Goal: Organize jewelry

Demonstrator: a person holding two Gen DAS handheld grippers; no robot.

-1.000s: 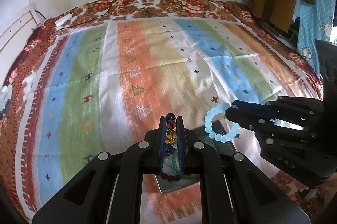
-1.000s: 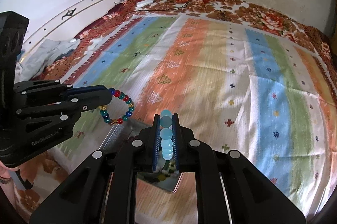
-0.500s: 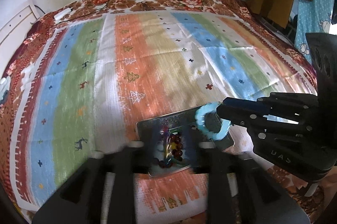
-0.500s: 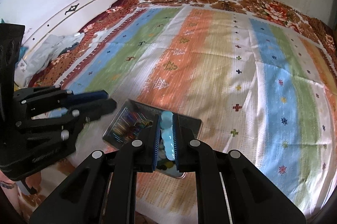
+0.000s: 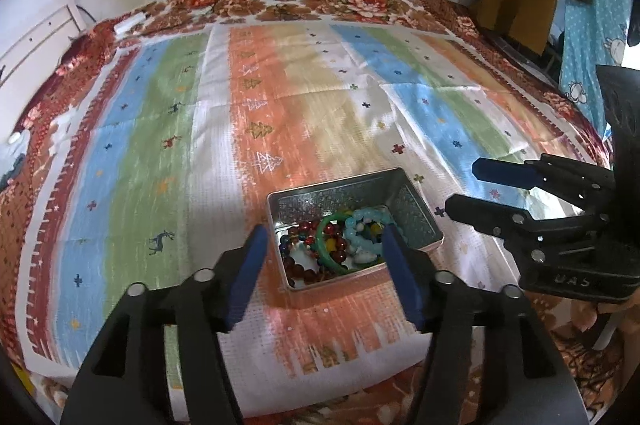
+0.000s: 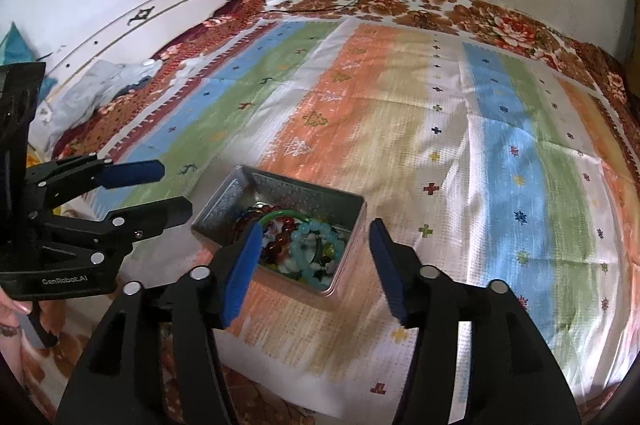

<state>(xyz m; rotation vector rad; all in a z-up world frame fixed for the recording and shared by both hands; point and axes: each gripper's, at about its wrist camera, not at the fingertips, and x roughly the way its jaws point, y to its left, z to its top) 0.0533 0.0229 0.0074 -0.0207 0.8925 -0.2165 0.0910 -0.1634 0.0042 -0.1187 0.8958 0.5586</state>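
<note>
Both grippers hang above the metal tin (image 5: 416, 221) on the striped bedspread (image 5: 160, 145), and nothing is between their fingers. The left gripper (image 5: 322, 243) and the right gripper (image 6: 314, 239) are opening their jaws. The pale blue bead bracelet (image 6: 306, 239) and the multicoloured bead bracelet (image 5: 304, 245) lie inside the tin with a green bangle (image 5: 326, 249).

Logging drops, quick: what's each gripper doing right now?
Left gripper: jaws opening, nothing held.
Right gripper: jaws opening, nothing held.

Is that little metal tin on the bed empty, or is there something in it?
Not empty. The open metal tin holds a heap of bead bracelets, including a pale blue one.
</note>
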